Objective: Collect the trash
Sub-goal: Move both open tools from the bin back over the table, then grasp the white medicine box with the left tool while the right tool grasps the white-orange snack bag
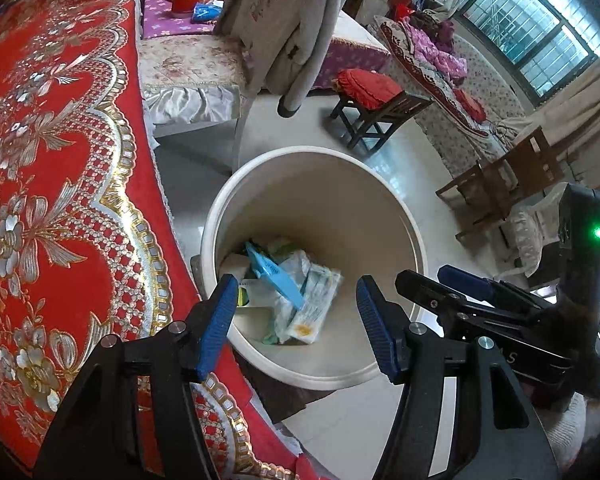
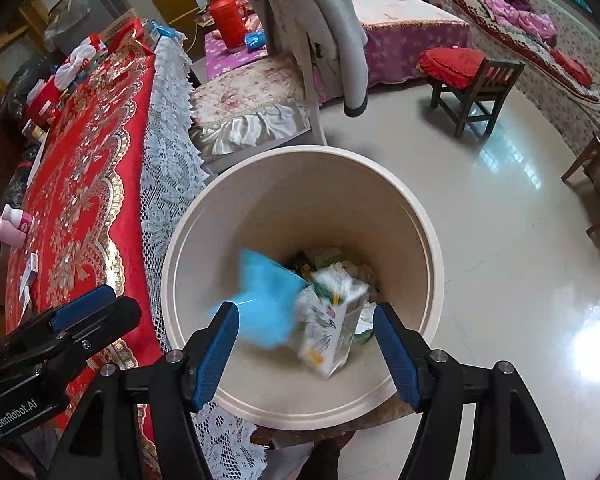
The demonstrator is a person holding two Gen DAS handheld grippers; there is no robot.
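Both grippers hang over the bin, pointing down, so trash can drop straight in. The left gripper (image 1: 296, 320) is open wide and holds nothing. The right gripper (image 2: 306, 344) is open and empty too. Just below them, inside the bin (image 2: 300, 168), lie a blue wrapper (image 2: 266, 304) and a white packet (image 2: 332, 328). Only the right view shows the pink bottle (image 2: 10, 222) on the red tablecloth (image 2: 80, 168), off to the left.

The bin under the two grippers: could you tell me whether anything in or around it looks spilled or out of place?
Nothing stands out. The trash, a blue piece and a white printed carton, lies inside the cream bin, blurred in the right wrist view. No litter shows on the floor nearby.
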